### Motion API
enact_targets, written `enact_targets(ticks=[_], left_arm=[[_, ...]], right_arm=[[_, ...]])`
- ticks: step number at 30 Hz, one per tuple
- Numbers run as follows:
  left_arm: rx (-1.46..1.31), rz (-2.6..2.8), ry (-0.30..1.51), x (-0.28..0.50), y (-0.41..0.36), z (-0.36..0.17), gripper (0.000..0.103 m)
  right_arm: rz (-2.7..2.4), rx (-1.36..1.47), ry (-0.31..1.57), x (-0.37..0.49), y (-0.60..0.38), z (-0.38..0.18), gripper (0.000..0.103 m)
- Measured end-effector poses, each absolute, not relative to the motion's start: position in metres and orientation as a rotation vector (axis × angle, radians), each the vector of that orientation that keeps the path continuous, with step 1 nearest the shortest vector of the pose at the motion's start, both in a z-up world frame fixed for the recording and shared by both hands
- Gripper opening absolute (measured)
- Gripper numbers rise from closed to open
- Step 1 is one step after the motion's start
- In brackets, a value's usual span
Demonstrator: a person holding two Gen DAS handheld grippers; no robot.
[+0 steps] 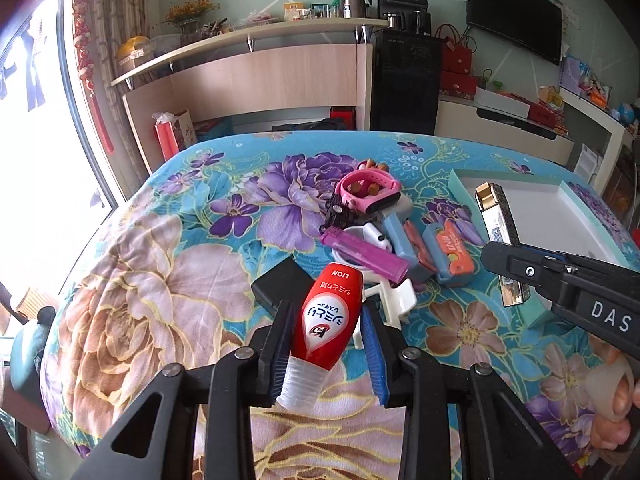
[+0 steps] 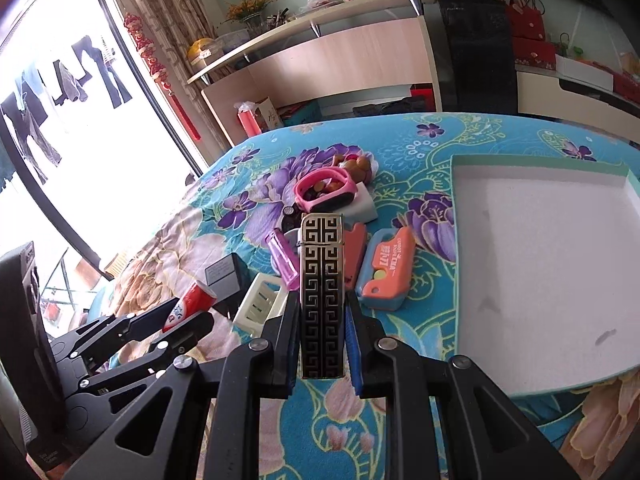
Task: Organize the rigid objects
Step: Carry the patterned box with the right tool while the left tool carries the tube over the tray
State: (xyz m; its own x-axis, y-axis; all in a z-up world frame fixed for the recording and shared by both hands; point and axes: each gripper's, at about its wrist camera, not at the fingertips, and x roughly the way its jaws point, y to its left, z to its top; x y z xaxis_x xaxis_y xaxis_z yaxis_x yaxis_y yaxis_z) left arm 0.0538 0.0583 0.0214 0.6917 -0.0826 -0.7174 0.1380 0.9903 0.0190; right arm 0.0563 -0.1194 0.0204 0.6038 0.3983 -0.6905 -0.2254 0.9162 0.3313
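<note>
Gripping a red tube (image 1: 326, 320), the left gripper (image 1: 326, 344) holds it lengthwise, clear cap nearest. The right gripper (image 2: 322, 336) is clamped on a patterned lighter (image 2: 322, 296), long axis running away, lid far. Beyond lies clutter: purple lighter (image 1: 364, 252), pink watch (image 1: 366, 192), white clip (image 1: 394, 300). A shallow box (image 2: 536, 276) sits right on the floral cloth (image 1: 160, 240).

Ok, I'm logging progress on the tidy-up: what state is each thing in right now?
Left gripper: shut on red tube.
Right gripper: shut on patterned lighter.
Tray: nothing in it.
Pink watch band: fastened in a loop, on the pile.
Purple lighter: lying flat.
</note>
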Motion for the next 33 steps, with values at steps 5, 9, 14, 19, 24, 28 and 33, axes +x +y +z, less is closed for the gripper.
enact_targets(ticks=[5,9,14,19,24,28,33], left_arm=[[0.102,-0.176,0.779,0.072,0.024,0.040,0.036],[0.130,-0.230,0.775,0.089,-0.013,0.049,0.036],[0.191,-0.280,0.777,0.106,-0.065,0.051,0.036],[0.191,-0.323,0.813,0.123,-0.106,0.044,0.036],[0.200,-0.339,0.839,0.140,-0.141,0.036,0.036],[0.195,-0.346,0.847,0.150,-0.161,0.032,0.036],[0.208,-0.346,0.866,0.157,-0.182,0.020,0.036]], right_arm=[[0.222,0.201,0.808,0.068,-0.151,0.033,0.021],[0.132,0.209,0.786,0.076,-0.185,0.041,0.021],[0.005,0.232,0.772,0.081,-0.238,0.040,0.021],[-0.109,0.216,0.765,0.081,-0.284,0.035,0.021],[-0.198,0.230,0.770,0.079,-0.320,0.028,0.021],[-0.251,0.223,0.779,0.079,-0.337,0.022,0.021],[-0.300,0.240,0.791,0.076,-0.356,0.015,0.021]])
